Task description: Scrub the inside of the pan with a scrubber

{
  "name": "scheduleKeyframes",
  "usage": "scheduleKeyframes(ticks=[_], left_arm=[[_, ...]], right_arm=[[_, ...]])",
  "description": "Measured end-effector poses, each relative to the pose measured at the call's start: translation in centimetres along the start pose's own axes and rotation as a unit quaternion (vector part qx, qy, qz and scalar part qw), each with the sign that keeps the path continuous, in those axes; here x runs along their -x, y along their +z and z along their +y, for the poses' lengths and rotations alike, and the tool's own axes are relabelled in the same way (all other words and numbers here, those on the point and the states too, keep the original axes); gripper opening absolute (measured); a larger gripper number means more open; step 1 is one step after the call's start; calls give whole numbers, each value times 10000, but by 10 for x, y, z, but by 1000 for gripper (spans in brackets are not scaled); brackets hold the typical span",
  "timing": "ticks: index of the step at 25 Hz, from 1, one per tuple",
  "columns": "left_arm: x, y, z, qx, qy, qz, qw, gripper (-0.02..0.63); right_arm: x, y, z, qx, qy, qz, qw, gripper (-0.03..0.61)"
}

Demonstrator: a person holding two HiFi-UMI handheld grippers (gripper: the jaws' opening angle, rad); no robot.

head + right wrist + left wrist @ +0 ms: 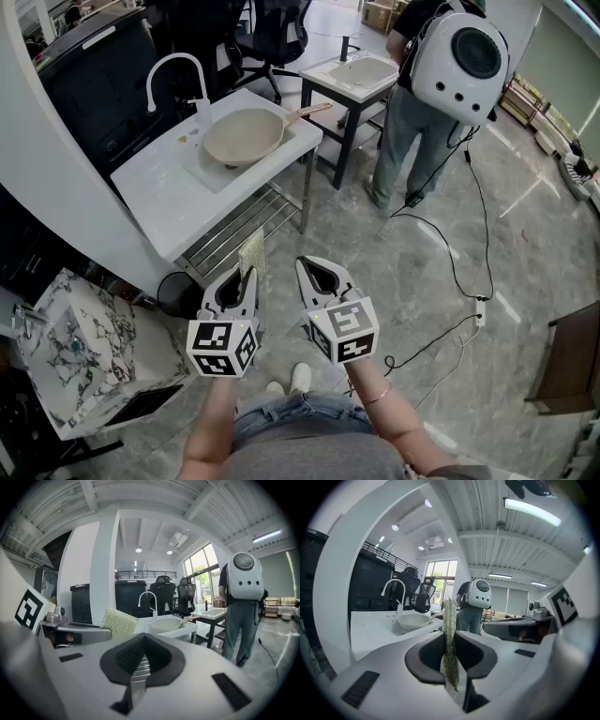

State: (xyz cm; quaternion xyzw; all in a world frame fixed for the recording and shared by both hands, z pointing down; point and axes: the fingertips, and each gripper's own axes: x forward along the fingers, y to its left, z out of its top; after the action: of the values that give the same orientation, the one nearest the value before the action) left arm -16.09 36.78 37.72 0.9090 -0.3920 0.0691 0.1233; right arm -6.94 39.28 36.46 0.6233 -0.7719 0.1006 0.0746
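A beige pan (242, 136) with a wooden handle lies in the white sink (169, 192), far ahead of both grippers. I hold the grippers side by side at waist height over the floor. My left gripper (246, 276) is shut on a flat yellow-green scrubber (251, 251), seen edge-on between its pads in the left gripper view as the scrubber (450, 639). That view shows the pan (412, 619) well ahead. My right gripper (310, 269) is shut with nothing in it. Its own view shows the scrubber (120, 623) to its left and the pan (165, 624) beyond.
A white faucet (176, 67) arcs over the sink. A second small sink stand (352, 75) is behind it, where a person wearing a white backpack (466, 56) stands. A cable (459, 272) trails across the floor. A marble-topped unit (84, 347) is at my left.
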Motion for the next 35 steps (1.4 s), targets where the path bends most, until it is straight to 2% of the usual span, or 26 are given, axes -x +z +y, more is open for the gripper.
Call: scheduleKeyframes(ticks=[5, 12, 21, 30, 35], left_arm=[[-8, 4, 1, 34, 18, -44, 10000, 64], [-14, 6, -1, 191, 83, -43, 9998, 64], [-28, 27, 24, 615, 160, -123, 9979, 64], [-111, 31, 72, 534, 55, 83, 9985, 64], [-176, 53, 120, 552, -52, 96, 9984, 64]], right_arm=[[-2, -2, -7, -51, -23, -4, 10000, 8], [0, -12, -15, -245, 299, 84, 9992, 9], [-16, -17, -40, -437, 313, 178, 9984, 9], [-101, -11, -77, -545, 160, 350, 9978, 11], [-172, 10, -101, -523, 81, 363, 9979, 11]])
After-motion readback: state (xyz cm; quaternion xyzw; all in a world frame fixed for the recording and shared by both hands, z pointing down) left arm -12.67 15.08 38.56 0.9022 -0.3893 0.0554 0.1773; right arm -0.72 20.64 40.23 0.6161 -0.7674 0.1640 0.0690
